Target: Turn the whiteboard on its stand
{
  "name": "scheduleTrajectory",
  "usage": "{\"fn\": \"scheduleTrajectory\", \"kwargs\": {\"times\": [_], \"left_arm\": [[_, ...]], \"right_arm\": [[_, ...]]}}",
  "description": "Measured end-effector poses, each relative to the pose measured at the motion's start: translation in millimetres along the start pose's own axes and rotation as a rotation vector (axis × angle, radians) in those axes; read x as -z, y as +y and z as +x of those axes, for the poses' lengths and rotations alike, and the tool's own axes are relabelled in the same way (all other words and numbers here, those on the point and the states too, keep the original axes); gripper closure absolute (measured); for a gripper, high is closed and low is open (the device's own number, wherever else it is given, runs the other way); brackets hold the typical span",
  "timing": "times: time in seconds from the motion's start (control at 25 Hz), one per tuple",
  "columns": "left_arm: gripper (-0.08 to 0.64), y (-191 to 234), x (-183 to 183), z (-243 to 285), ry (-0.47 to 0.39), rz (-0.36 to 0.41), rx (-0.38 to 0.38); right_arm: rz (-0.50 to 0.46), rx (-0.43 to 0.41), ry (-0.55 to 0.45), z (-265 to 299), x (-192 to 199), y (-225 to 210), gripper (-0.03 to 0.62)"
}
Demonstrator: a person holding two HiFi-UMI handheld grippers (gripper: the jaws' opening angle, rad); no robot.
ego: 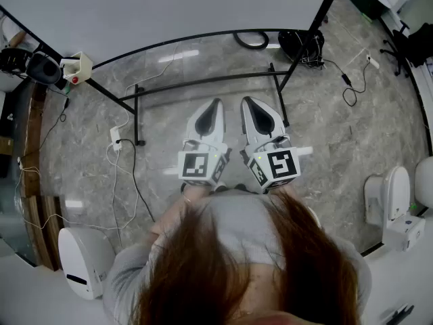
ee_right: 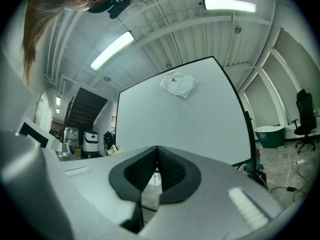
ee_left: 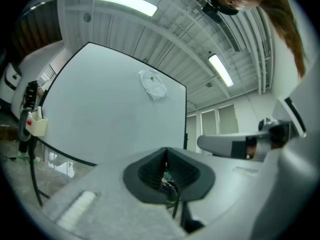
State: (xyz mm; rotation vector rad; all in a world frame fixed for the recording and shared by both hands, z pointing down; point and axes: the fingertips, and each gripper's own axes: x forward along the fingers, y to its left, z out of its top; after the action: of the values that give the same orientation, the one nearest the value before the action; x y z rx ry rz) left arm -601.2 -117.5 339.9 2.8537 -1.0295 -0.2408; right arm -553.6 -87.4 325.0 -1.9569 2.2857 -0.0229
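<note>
I hold my left gripper (ego: 215, 107) and my right gripper (ego: 249, 105) side by side in front of me, close together but not touching, both pointing forward at the whiteboard (ego: 169, 9). The left gripper's fingers (ee_left: 150, 171) are pressed together at the tips, with nothing between the ribbed dark pads. The right gripper's fingers (ee_right: 137, 171) are pressed together in the same way and are just as empty. The whiteboard stands ahead of both grippers, well apart from them, and its white face fills most of each gripper view. It hangs in a black stand (ego: 203, 82) whose low crossbar and feet rest on the grey marbled floor (ego: 338, 147), just beyond my fingertips in the head view. High on the board's face a crumpled white piece with a green dot (ee_left: 154, 86) clings to it, and the right gripper view shows it near the top edge too. At the board's left edge a small white box with a red button (ego: 78, 68) is fixed to the frame. A white cable (ego: 122, 175) trails over the floor to the left of the stand, leading from a power strip (ego: 115, 137) beside the stand's left foot. The marker cubes (ego: 199, 166) on the two grippers sit just above my sleeves. My hair (ego: 203, 269) hangs across the bottom of the head view.
</note>
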Motion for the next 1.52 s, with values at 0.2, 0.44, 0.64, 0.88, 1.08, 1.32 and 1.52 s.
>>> {"fn": "scheduleTrajectory", "kwargs": {"times": [0.2, 0.44, 0.64, 0.88, 1.08, 1.32, 1.52], "left_arm": [[0.561, 5.2, -3.7, -1.3, -0.022, 0.014, -0.030], [0.561, 9.7, -6.6, -3.9, -0.039, 0.010, -0.036], [0.561, 0.6, -3.8, -0.9, -0.039, 0.005, -0.022], [0.561, -24.2, 5.6, 18.8, -0.029, -0.010, 0.020], [0.561, -57.3, 18.7, 35.5, -0.011, -0.018, 0.067], [0.561, -96.9, 26.4, 74.6, -0.019, 0.027, 0.172], [0.561, -120.8, 46.5, 123.6, 0.004, 0.047, 0.261]], "right_arm": [[-0.021, -0.022, -0.024, 2.1, -6.8, 2.8, 0.588], [-0.032, -0.028, -0.043, 4.1, -11.7, 9.0, 0.588], [-0.027, 0.000, -0.080, -5.2, -16.0, -3.8, 0.588], [-0.047, 0.055, -0.084, -20.2, -21.1, -34.2, 0.588], [-0.053, 0.121, -0.078, -40.5, -20.5, -69.0, 0.588], [-0.042, 0.213, -0.080, -59.5, -18.9, -119.8, 0.588], [-0.065, 0.290, -0.106, -58.1, -25.6, -171.8, 0.588]]}}
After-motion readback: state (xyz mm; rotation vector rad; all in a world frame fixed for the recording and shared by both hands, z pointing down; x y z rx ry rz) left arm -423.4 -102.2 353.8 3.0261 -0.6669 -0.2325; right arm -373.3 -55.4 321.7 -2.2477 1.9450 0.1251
